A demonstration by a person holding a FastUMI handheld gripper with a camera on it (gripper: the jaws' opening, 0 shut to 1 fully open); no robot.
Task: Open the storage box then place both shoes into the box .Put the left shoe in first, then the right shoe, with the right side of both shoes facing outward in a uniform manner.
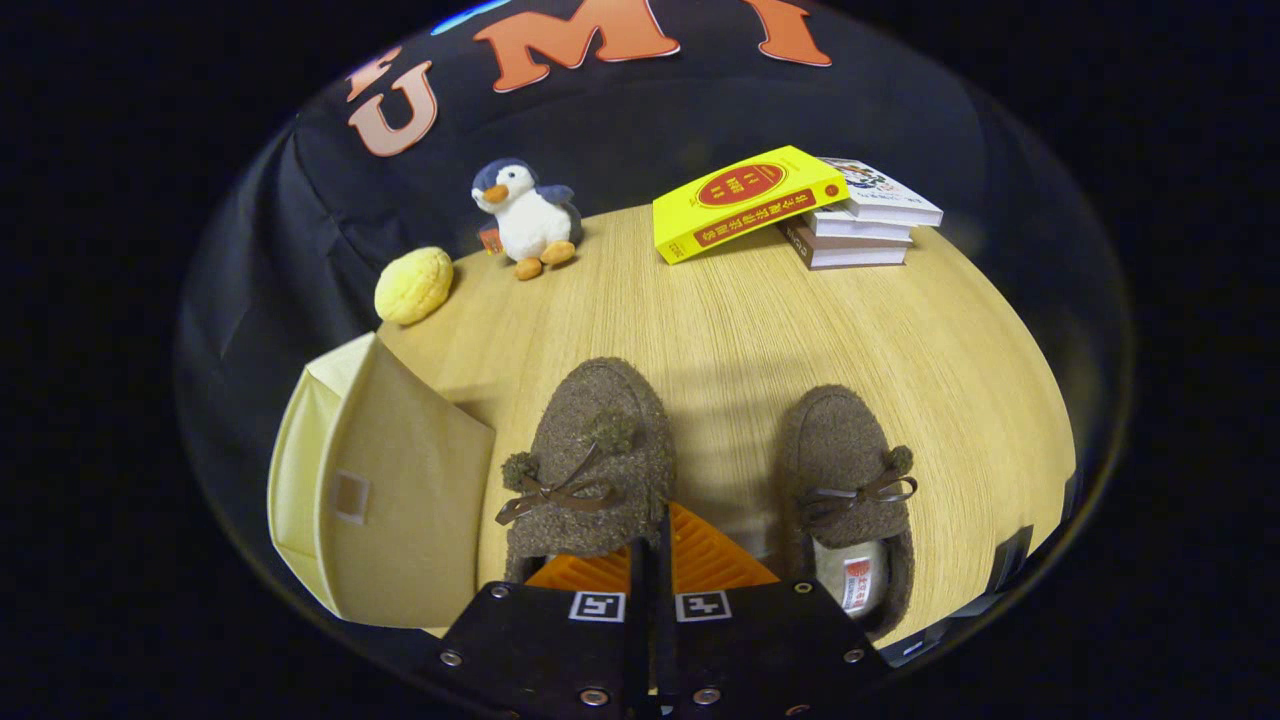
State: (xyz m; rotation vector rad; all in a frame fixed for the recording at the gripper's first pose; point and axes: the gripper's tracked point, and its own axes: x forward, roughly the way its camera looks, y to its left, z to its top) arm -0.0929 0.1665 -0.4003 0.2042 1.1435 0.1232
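Shoes first: two brown fuzzy slippers with bows and pompoms stand side by side on the table point(720, 330), toes pointing away from me. I see the left shoe point(592, 460) just ahead of the gripper point(651, 545), its heel end partly hidden behind the fingers, and the right shoe point(850, 490) off to the right, apart from the first, with its pale lining and a small label visible at the opening. Gripper state: the two fingers lie pressed together with only a thin dark seam between them, tips reaching the back of the left shoe's upper; I cannot tell whether they touch it, and nothing sits between them. The storage box point(385, 500), a cream fabric box, stands to the left of the left shoe, close beside it, with a flap carrying a small square tab facing me; the flap looks closed. Farther back on the table: a yellow round plush point(413, 285) near the left edge, a plush penguin point(527, 215) upright beside it, and at the far right a stack of books point(865, 225) with a yellow book point(745, 200) leaning tilted against it.
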